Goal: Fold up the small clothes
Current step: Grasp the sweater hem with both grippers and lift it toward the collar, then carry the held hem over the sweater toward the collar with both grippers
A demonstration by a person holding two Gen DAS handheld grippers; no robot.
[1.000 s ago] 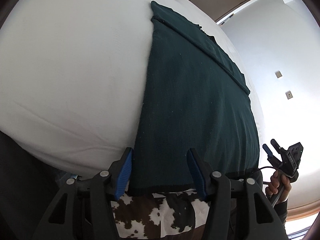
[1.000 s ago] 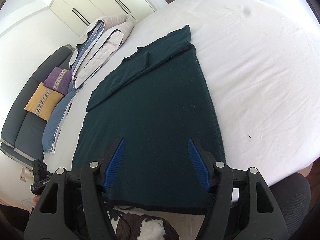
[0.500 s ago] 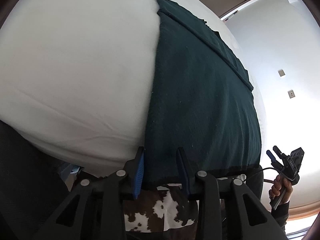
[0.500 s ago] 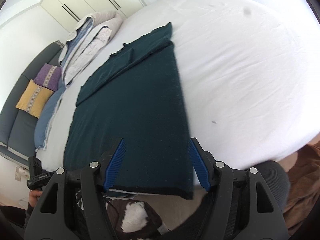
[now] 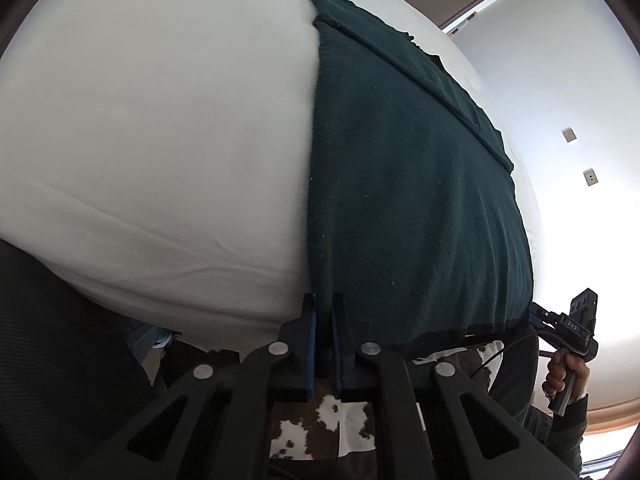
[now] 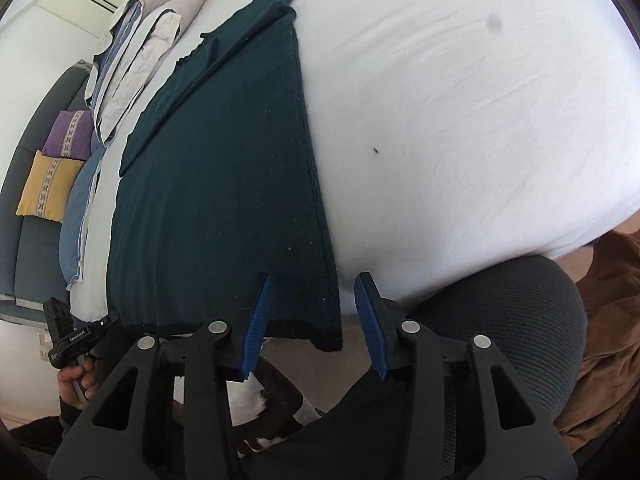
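Left gripper (image 5: 323, 344) jaws now pinching sweater (image 5: 408, 184) hem | right gripper (image 6: 316, 320) lower, jaws closing, spread

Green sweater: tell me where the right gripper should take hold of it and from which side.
Grip the sweater at its free bottom corner, on the dark hem overhanging the bed edge. Come from the near side, below the edge; the closing right gripper already straddles that corner, not yet pressing it.
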